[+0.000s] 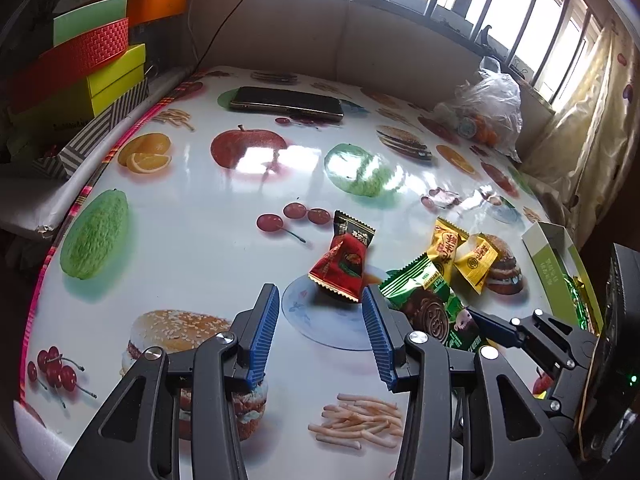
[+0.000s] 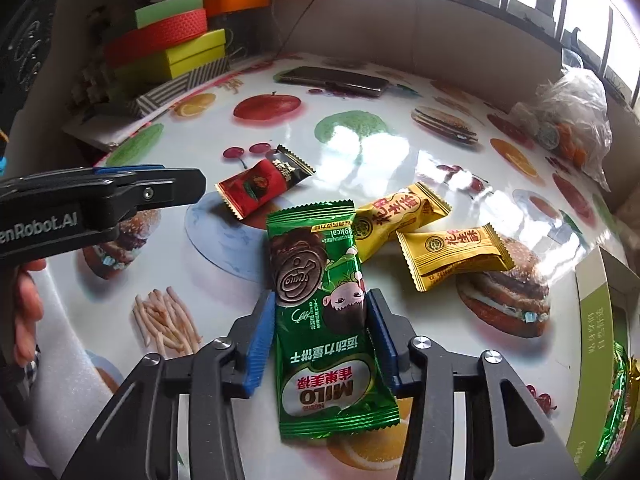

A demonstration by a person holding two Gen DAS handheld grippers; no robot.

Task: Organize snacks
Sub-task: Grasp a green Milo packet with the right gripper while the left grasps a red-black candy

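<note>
Green Milo packet (image 2: 320, 320) seemingly pinched in level right tool (image 2: 322, 322)

glossy printed tablecloth (image 1: 224, 216), shiny foil green milo packet (image 2: 324, 320), clear crinkled plastic bag (image 1: 488, 108).

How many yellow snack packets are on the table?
2: one yellow packet lies beside the green Milo packet; the other lies right of it, over a printed burger. None seem hidden.

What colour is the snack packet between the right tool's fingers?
Shiny green, with a brown biscuit pictured on the snack packet. The right wrist view shows it best.
</note>
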